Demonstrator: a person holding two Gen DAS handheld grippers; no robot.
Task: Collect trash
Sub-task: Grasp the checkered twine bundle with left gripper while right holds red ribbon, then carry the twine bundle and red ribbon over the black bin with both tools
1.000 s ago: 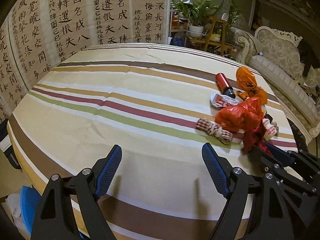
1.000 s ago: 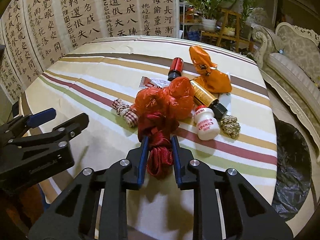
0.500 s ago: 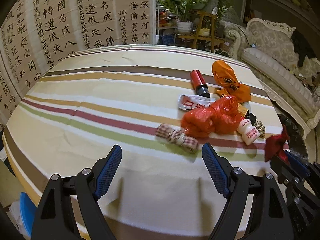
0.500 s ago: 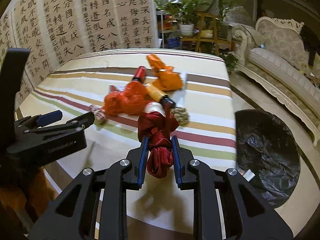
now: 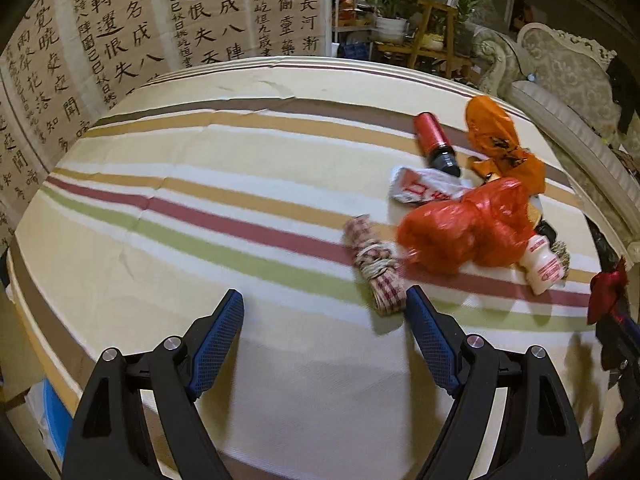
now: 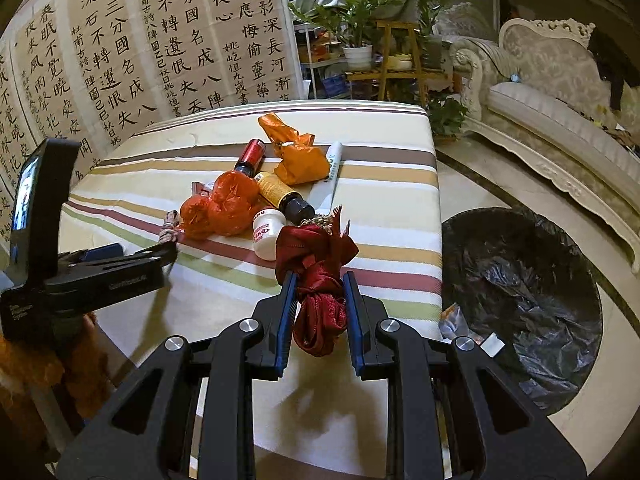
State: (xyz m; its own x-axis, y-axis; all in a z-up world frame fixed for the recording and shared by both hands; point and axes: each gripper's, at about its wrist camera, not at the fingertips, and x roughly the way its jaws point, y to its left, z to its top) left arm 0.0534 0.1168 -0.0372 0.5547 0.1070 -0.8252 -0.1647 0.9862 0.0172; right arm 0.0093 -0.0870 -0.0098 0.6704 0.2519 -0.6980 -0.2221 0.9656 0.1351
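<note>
Calligraphy panels (image 6: pixel 168 40) with black Chinese characters hang behind the far left edge of the table (image 5: pixel 200 208), which wears a cloth striped in cream, brown, tan, maroon and green. Past the table's far edge stand potted green plants (image 6: pixel 360 20) and a wooden step stool (image 6: pixel 400 60). An ornate pale sofa (image 6: pixel 552 92) with carved trim lines the right side of the room, on a glossy marble floor (image 6: pixel 472 176). Something blue (image 5: pixel 56 412) shows below the table's near left corner
</note>
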